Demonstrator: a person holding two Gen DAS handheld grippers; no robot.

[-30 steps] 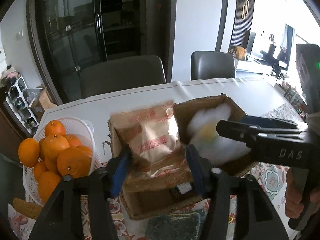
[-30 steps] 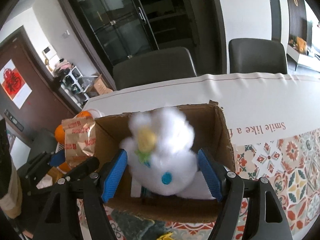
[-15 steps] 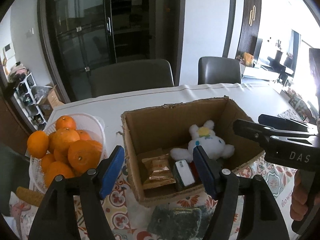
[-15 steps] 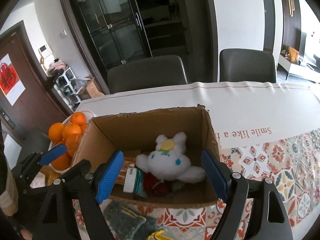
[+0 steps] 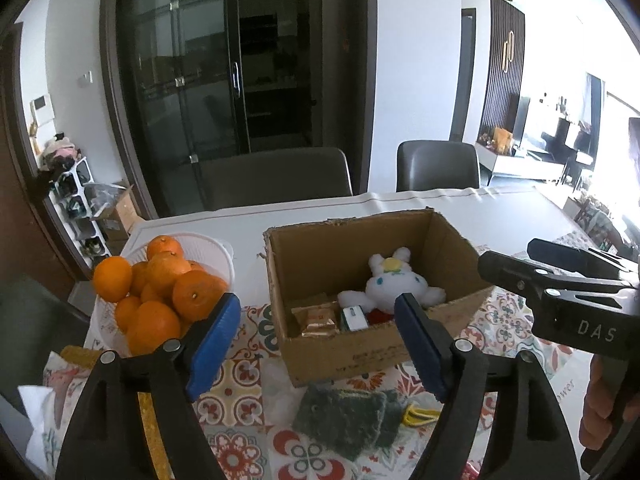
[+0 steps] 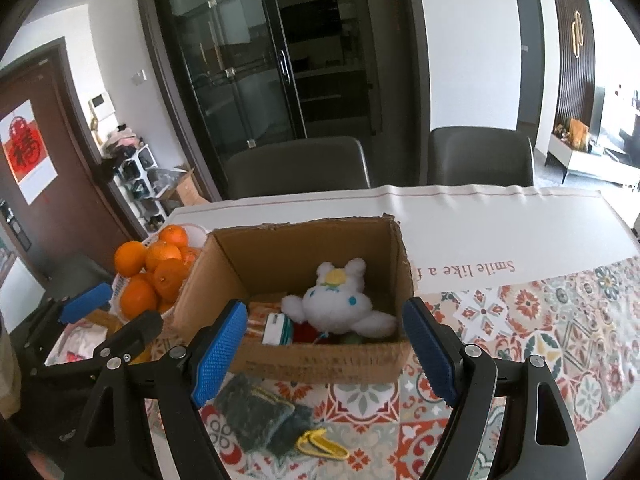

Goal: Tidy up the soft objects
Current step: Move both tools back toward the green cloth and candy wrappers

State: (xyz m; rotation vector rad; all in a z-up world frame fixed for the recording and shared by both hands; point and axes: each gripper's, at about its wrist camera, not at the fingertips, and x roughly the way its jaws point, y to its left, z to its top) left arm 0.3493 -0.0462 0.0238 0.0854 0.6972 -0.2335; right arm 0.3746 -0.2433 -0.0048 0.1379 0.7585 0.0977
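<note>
Starting at the left, the basket of oranges (image 5: 160, 292) fills the left wrist view; the right wrist view adds a red door poster (image 6: 26, 148). The left gripper (image 5: 316, 344) is opening, nothing between its jaws. The white plush bunny (image 6: 340, 300) lies inside the cardboard box (image 6: 320, 356). The right gripper (image 6: 324, 354) stands wide and empty. The dark green knitted cloth (image 5: 344, 416) lies before the box.

Box (image 6: 320, 356): stood on the desk (image 6: 500, 224), open at the top.
Plush toy (image 6: 336, 304): lay inside the box, toward its right side.
Snack packet (image 5: 318, 320): lay inside the box, left of the plush toy.
Basket of oranges (image 5: 160, 284): stood left of the box.
Knitted cloth (image 6: 260, 416): lay on the desk before the box.
Chairs (image 6: 296, 168): stood behind the desk.
</note>
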